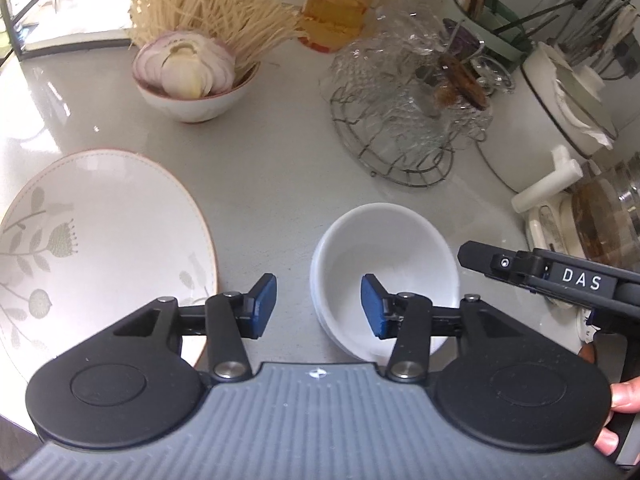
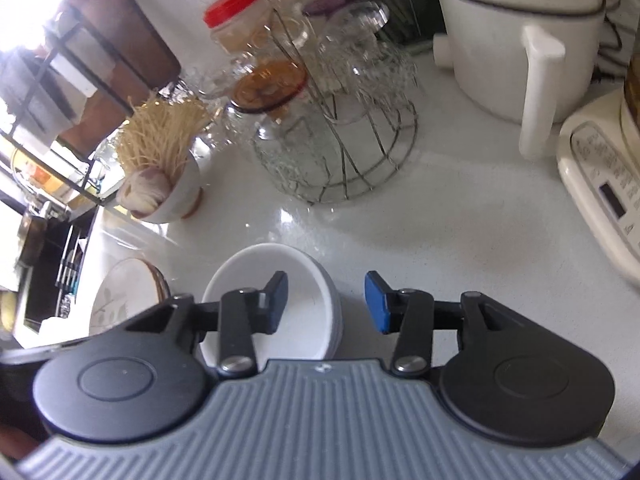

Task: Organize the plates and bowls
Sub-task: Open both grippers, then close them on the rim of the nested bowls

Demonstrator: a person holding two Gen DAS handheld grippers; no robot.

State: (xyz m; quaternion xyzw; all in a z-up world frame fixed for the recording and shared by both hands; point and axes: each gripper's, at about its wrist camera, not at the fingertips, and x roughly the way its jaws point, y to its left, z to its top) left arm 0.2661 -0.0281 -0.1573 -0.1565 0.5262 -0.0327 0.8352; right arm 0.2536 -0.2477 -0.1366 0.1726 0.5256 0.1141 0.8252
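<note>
A stack of white bowls (image 1: 384, 256) (image 2: 304, 280) stands on the pale counter. My left gripper (image 1: 319, 306) is open and straddles the stack's left rim, one blue pad inside the top bowl and one outside, neither pressing. My right gripper (image 2: 327, 302) is open too and straddles the right rim in the same way. One of its fingers (image 1: 480, 258) shows beside the bowls in the left wrist view. A white plate with a leaf pattern (image 1: 100, 240) (image 2: 128, 292) lies flat to the left. Farther back stands a bowl of onion and dry noodles (image 1: 192, 92) (image 2: 176, 200).
A wire rack of upturned glasses (image 1: 400, 120) (image 2: 340, 152) stands behind the bowls. A white pot (image 1: 552, 112) (image 2: 512, 40) and a cream appliance (image 2: 600, 184) crowd the right side. A red-lidded jar (image 1: 340, 8) (image 2: 240, 12) is at the back. A hand (image 1: 616, 400) shows at lower right.
</note>
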